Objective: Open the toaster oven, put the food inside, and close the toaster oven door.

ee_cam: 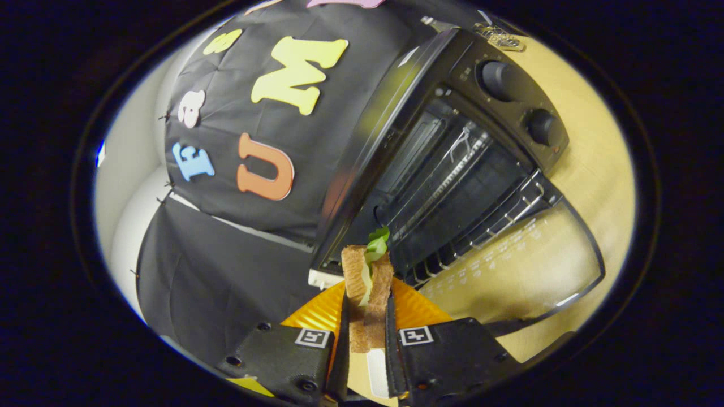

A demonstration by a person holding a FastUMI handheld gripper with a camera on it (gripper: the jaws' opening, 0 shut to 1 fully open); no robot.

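Sandwich (pixel 367 282) pinched tight between both fingers of the tool (pixel 366 333), lifted above an orange plate (pixel 317 314). Just ahead and to the right, toaster oven (pixel 452 147) on the wooden surface (pixel 588 169), glass door (pixel 520 260) already down, wire rack (pixel 498 217) bare. Opening done. Left to do: food inside, then door shut.

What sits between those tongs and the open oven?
The gripper view shows the tongs clamping a sandwich, which reaches toward the toaster oven; nothing else lies between.

light: dim, warm | glare: toaster oven (pixel 452 164) top | edges: fisheye-bent, soft | focus: centre sharp
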